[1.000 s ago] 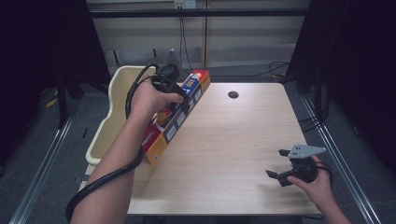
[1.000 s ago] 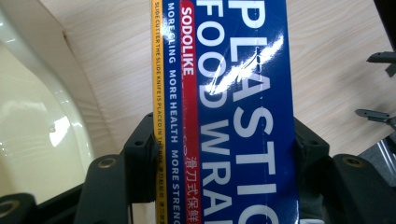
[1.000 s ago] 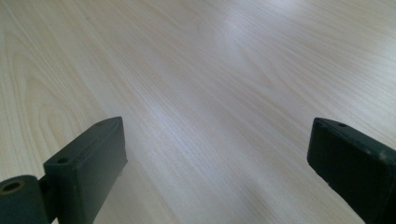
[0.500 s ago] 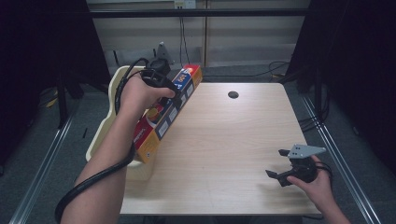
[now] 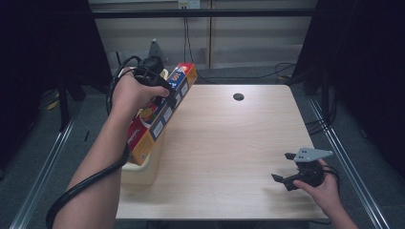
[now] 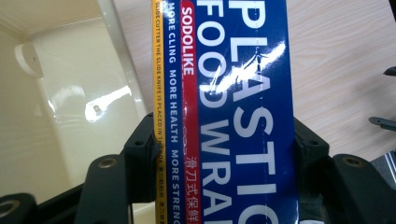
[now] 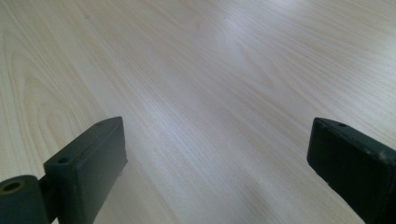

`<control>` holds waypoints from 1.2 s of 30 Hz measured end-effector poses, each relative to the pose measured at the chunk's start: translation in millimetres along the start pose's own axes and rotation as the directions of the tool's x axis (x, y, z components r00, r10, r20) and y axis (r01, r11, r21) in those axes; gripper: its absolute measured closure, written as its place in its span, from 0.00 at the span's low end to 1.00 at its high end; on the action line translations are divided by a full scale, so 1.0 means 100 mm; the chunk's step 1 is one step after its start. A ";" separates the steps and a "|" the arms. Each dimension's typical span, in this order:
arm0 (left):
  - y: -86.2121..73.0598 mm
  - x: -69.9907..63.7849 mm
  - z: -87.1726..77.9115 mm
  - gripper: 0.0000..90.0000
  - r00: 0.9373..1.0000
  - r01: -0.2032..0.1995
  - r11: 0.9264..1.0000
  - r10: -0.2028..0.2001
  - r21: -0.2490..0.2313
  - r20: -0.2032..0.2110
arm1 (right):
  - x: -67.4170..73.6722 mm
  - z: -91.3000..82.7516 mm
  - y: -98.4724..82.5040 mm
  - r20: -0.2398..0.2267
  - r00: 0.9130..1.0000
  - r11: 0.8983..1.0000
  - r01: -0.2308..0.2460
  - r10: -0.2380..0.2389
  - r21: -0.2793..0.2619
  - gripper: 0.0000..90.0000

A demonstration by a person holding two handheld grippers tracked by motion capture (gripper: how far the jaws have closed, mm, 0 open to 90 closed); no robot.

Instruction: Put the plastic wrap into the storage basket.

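A long plastic wrap box (image 5: 160, 117), blue, red and yellow with white lettering, hangs tilted over the table's left edge, its lower end over a cream bin (image 5: 141, 171). My left gripper (image 5: 155, 88) is shut on the box near its upper end. In the left gripper view both black pads press the sides of the box (image 6: 224, 112), with the bin (image 6: 70, 93) below to the left. My right gripper (image 5: 288, 170) rests near the table's front right corner, held by a hand, jaws wide apart. In the right gripper view its fingers (image 7: 88, 163) stand open over bare wood.
The light wooden table (image 5: 229, 143) has a round black hole (image 5: 238, 97) near its far edge. The cream bin stands against the table's left side. Cables run along the floor behind, and metal rails flank both sides.
My left hand has carried the box to the left and upward, so its lower end now hangs over the bin. The right gripper has stayed put.
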State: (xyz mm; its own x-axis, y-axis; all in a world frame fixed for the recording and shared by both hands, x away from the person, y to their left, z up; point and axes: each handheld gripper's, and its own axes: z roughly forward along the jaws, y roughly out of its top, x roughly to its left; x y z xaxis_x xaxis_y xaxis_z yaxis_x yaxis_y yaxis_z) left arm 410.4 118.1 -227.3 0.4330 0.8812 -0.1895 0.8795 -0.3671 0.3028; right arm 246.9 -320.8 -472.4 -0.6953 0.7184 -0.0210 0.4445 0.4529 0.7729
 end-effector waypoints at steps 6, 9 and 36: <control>-0.01 0.07 -0.05 0.45 1.000 0.014 1.000 -0.014 0.005 -0.015 | 0.00 0.00 0.00 0.005 1.000 1.000 0.003 -0.003 -0.004 0.05; -0.02 0.10 -0.07 0.45 1.000 0.014 1.000 -0.014 0.005 -0.023 | -0.01 0.00 0.00 0.000 1.000 1.000 -0.001 0.001 -0.003 0.05; -0.15 0.36 -0.22 0.45 0.993 0.104 0.994 -0.105 -0.015 -0.060 | -0.02 -0.01 0.00 0.011 1.000 1.000 -0.002 0.002 -0.011 0.05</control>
State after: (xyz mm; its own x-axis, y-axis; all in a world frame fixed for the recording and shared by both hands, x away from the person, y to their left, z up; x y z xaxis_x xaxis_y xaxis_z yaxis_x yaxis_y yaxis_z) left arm 407.8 162.0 -217.8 0.3257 0.9312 -0.1636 0.9167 -0.2686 0.2958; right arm 247.6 -322.4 -471.3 -0.6882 0.7251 -0.0265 0.4395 0.4456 0.7799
